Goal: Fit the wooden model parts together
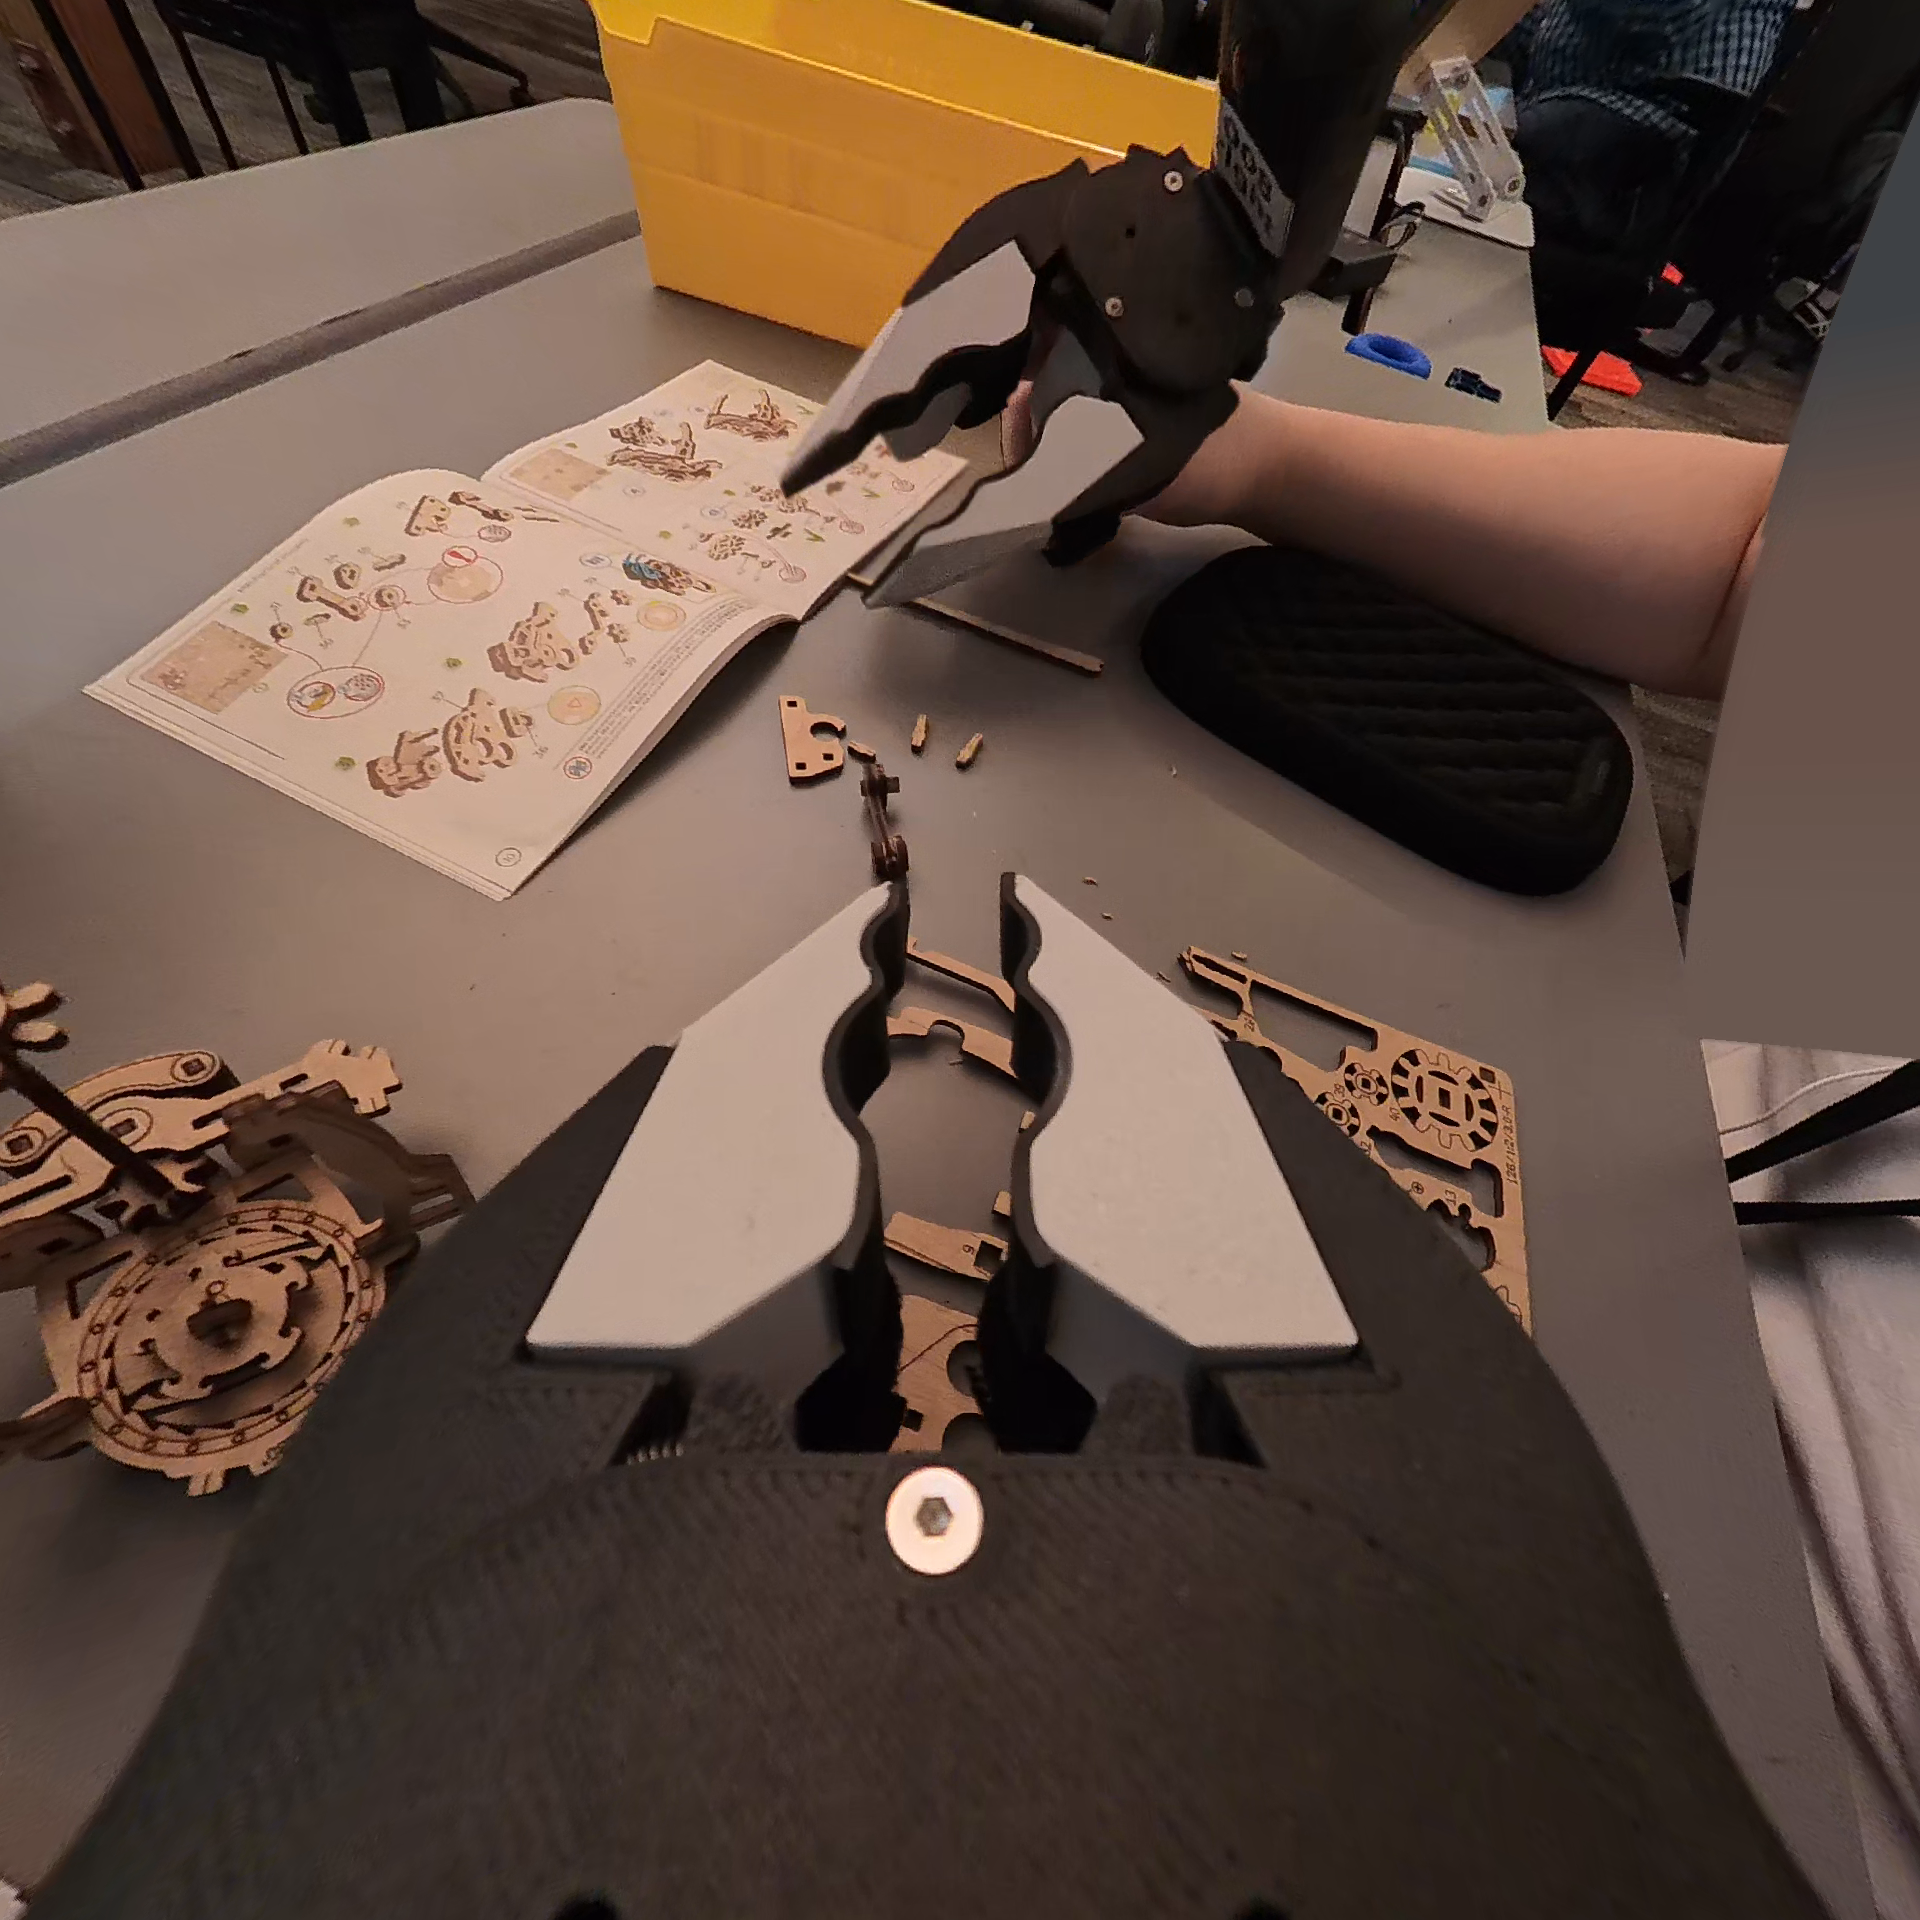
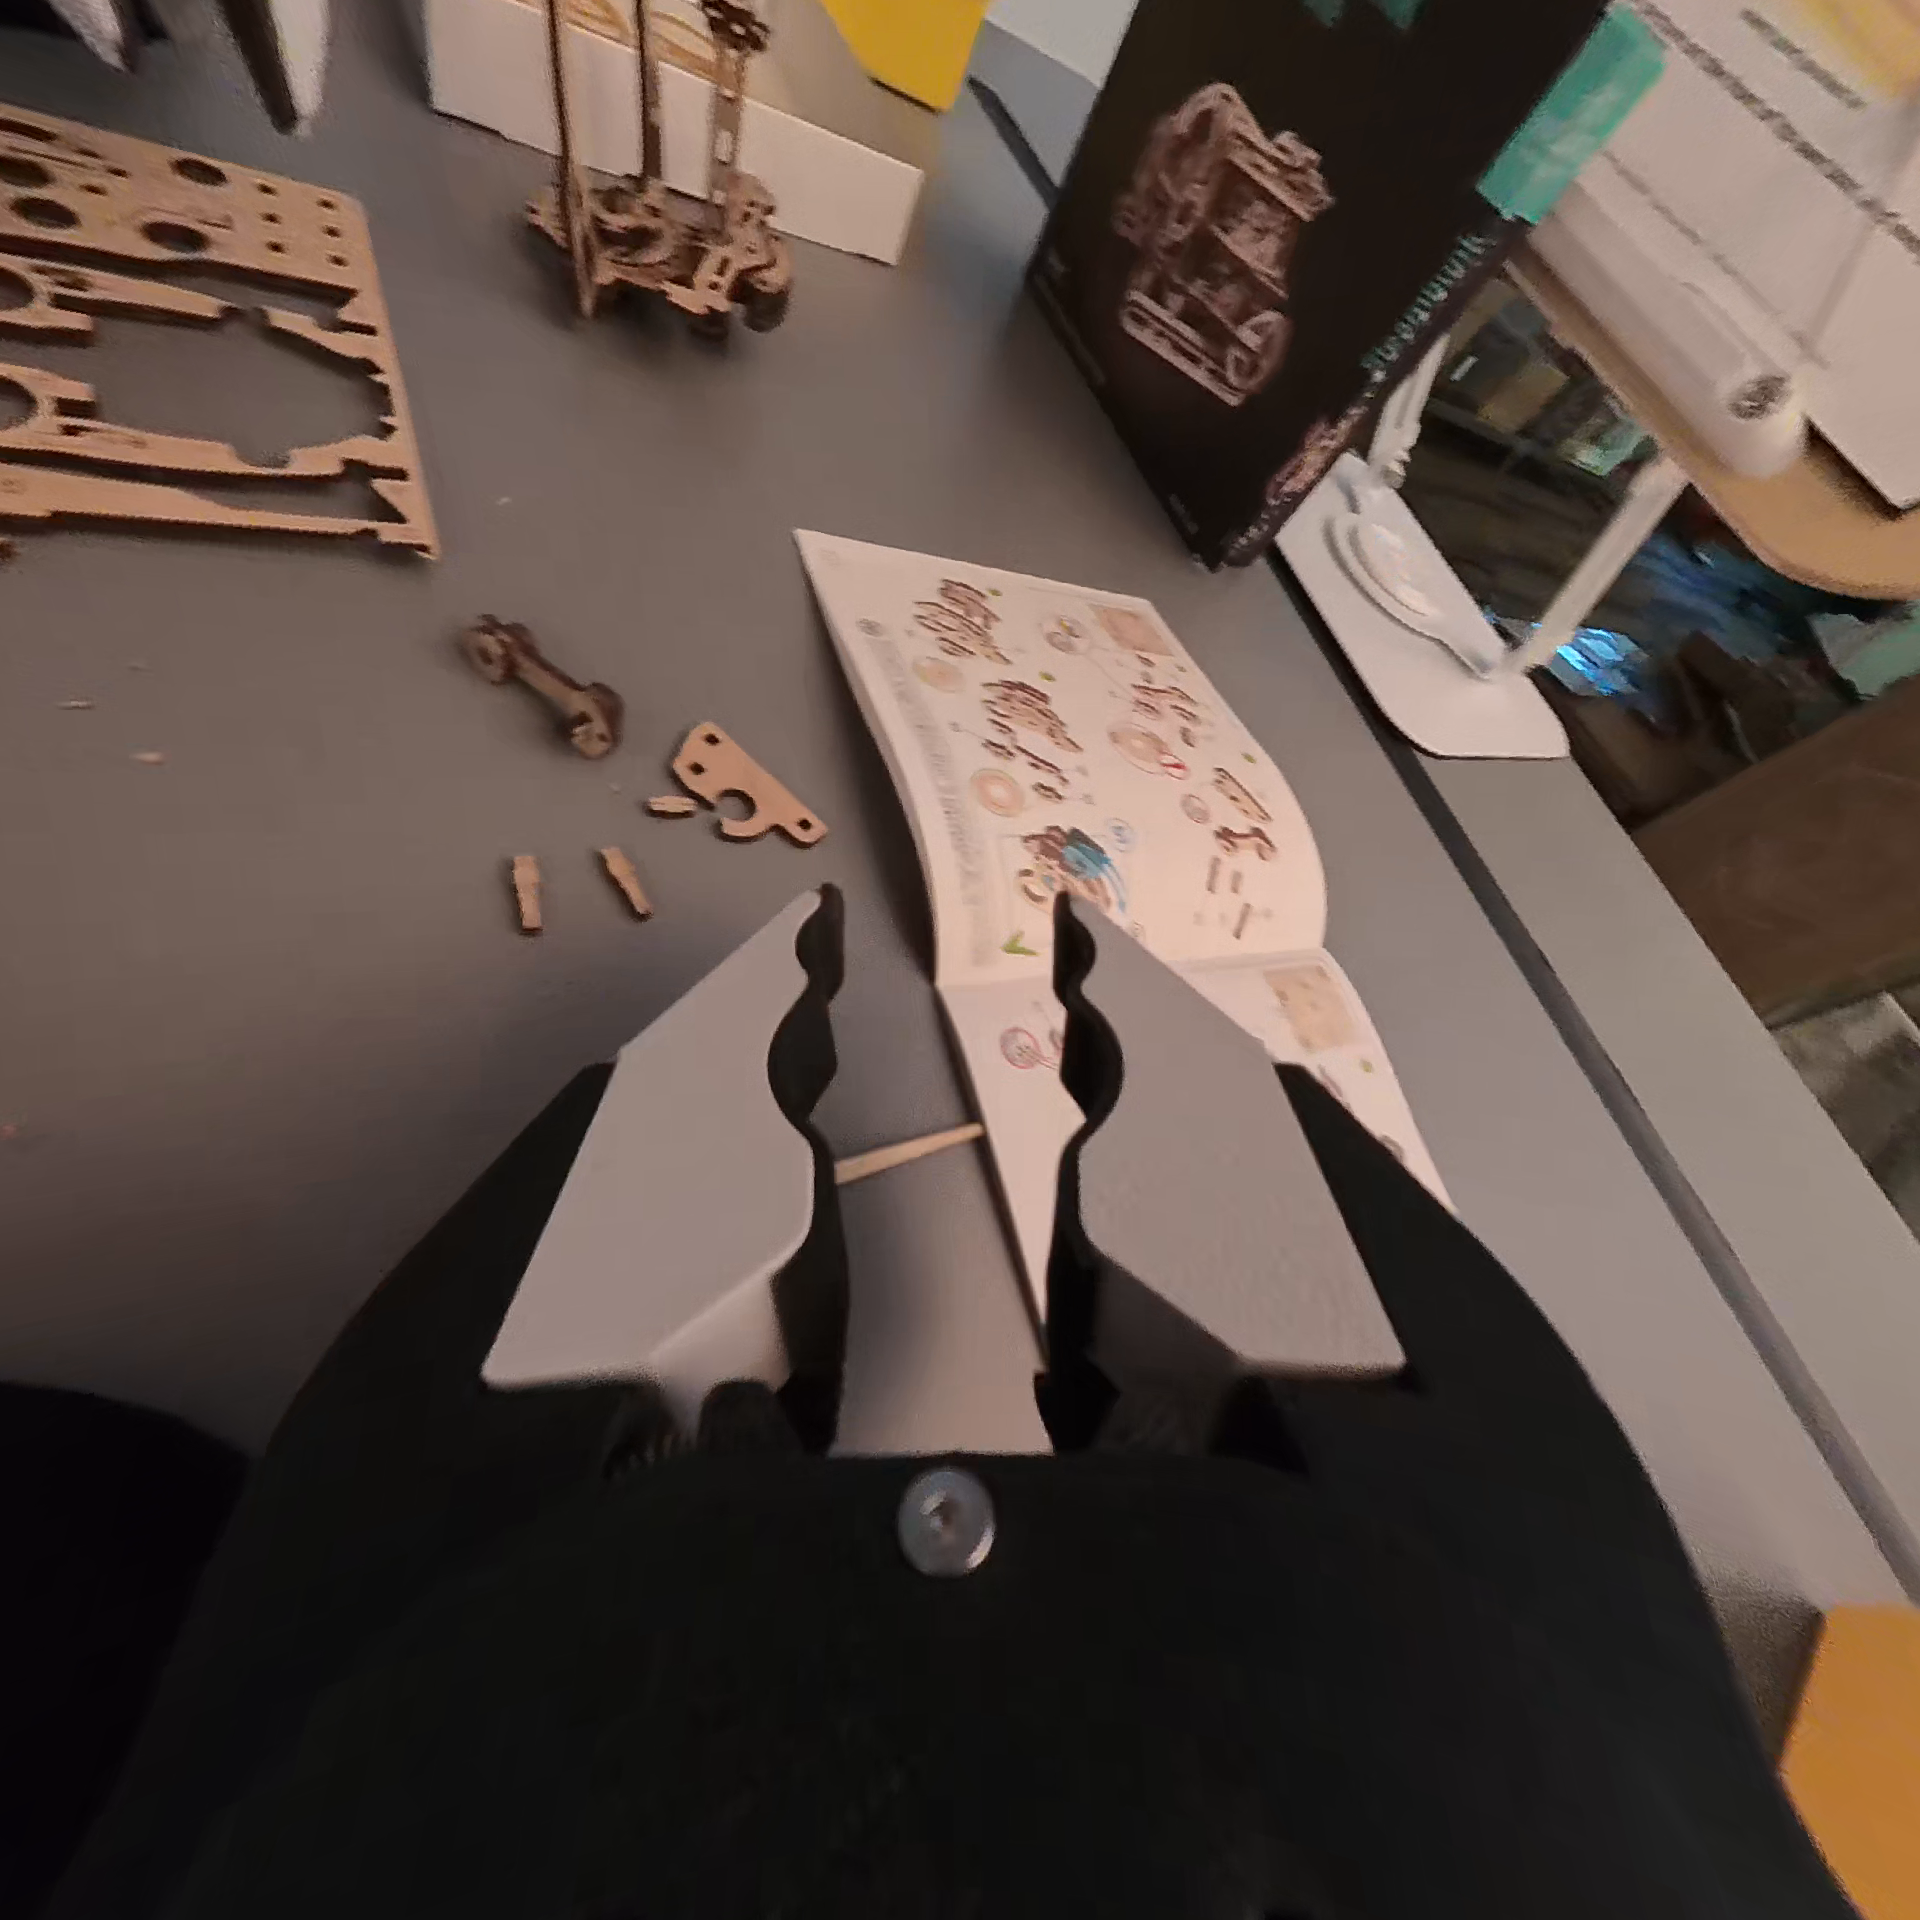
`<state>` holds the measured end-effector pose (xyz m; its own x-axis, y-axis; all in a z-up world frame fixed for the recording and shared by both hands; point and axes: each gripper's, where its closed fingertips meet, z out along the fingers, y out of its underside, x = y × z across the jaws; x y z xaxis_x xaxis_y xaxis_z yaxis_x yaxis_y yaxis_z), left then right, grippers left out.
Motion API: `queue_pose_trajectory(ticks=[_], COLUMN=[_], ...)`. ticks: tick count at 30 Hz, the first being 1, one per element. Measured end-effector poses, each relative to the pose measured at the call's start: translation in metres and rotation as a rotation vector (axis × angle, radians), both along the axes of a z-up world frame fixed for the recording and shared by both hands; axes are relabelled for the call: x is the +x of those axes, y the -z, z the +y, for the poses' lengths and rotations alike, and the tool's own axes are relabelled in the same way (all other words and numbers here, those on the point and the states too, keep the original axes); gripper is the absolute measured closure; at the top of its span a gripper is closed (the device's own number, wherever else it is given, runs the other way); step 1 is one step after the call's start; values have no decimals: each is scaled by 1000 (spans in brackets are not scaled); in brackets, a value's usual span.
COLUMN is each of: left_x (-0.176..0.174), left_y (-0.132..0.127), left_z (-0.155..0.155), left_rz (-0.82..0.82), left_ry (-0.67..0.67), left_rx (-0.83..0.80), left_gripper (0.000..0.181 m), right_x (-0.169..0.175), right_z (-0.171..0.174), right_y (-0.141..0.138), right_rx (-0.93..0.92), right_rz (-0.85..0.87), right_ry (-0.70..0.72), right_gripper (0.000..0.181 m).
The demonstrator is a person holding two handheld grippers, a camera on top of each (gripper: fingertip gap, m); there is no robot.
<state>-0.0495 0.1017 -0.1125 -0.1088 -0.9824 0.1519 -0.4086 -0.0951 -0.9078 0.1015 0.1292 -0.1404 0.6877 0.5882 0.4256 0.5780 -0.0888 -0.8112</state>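
Observation:
My left gripper point(image 1: 952, 891) is open and empty above a cut wooden parts sheet point(image 1: 1403, 1101). A small dark linkage piece point(image 1: 888, 821) lies on the table just beyond its left fingertip. A flat bracket piece point(image 1: 810, 740) and two tiny pegs point(image 1: 920, 732) lie a little farther off. My right gripper point(image 2: 945, 904) is open and empty, low over the near edge of the instruction booklet point(image 2: 1091, 779). To its left lie the bracket point(image 2: 743, 784), pegs point(image 2: 527, 891) and linkage point(image 2: 545, 686). A thin wooden stick point(image 2: 909, 1151) lies beneath its fingers. It also shows in the left wrist view point(image 1: 831, 540).
A partly built wooden model point(image 1: 208, 1247) stands at the left. A yellow bin point(image 1: 883, 177) stands at the back, and a black wrist rest point(image 1: 1392, 717) under a person's arm point(image 1: 1455, 520) lies at the right. Another parts sheet point(image 2: 208, 364), a black kit box point(image 2: 1278, 260) and a white box point(image 2: 831, 156) border the area. The gap from one gripper's tips to the other's is roughly 15 cm. The left gripper is farther from the bracket point(image 2: 743, 784), some 12 cm, than the right, some 5 cm. Seen from the left wrist view point(image 1: 812, 736) as well. Measured from the fingertips, the flat bracket piece point(image 1: 810, 740) is 5 cm or so from the right gripper and 12 cm from the left. It turns up in the right wrist view point(image 2: 739, 775) as well. To reach the thin wooden stick point(image 2: 909, 1151) in a straight line is about 5 cm for my right fingers, about 20 cm for my left.

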Motion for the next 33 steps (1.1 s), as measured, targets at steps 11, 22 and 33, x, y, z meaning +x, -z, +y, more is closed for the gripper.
queue_pose_trajectory(ticks=[11,22,33], left_x=[0,16,59], left_y=[4,18,41], left_z=[-2,0,3], left_rz=[25,112,324], left_ry=[7,-5,38], left_rx=[17,101,258], left_gripper=[166,157,158], right_x=[-27,-33,-34], right_z=[-13,-14,-16], right_y=[8,8,5], right_rx=[-50,-40,-22], right_rz=[-19,-36,-62], right_ry=[-124,-136,-139], right_gripper=[147,147,147])
